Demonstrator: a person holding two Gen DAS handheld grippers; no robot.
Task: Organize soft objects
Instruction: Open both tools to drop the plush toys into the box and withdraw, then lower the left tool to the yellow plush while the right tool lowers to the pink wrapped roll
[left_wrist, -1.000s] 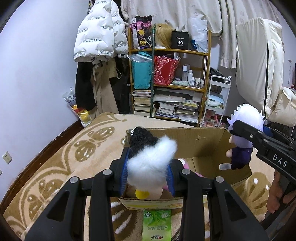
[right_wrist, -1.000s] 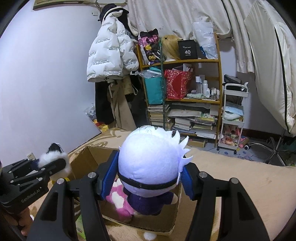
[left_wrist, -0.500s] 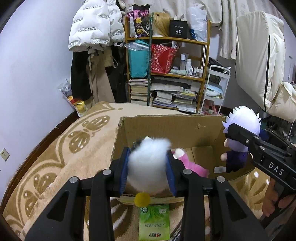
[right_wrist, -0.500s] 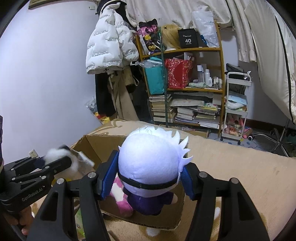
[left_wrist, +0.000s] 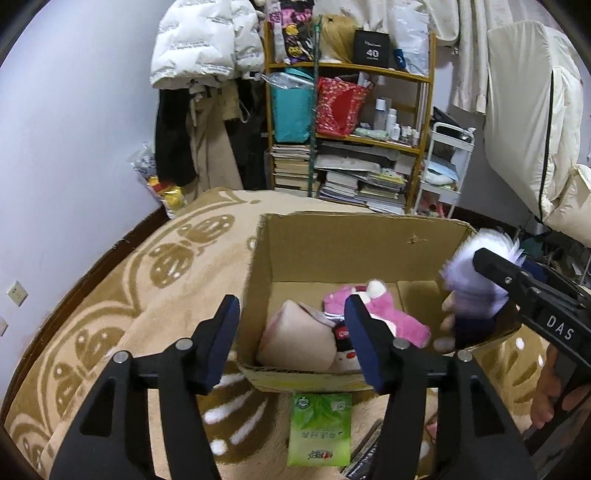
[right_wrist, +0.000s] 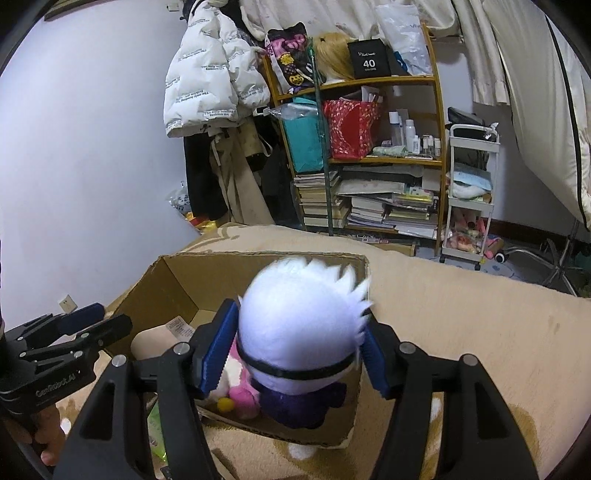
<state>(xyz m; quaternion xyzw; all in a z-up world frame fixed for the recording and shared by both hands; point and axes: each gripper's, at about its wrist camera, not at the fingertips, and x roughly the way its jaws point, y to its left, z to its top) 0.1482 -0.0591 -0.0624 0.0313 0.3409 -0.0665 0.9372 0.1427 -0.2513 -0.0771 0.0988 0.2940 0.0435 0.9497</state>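
Two grippers over the cardboard box (left_wrist: 354, 243): left gripper (left_wrist: 291, 339) spread wide and empty, right gripper (right_wrist: 299, 354) clamping the white-haired plush doll (right_wrist: 299, 332)

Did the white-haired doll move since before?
Yes. The white-haired doll, clamped in the right tongs, has sunk lower against the cardboard box, partly inside it now.

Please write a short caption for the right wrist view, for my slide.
Right gripper holds a white-haired plush doll above the open cardboard box.
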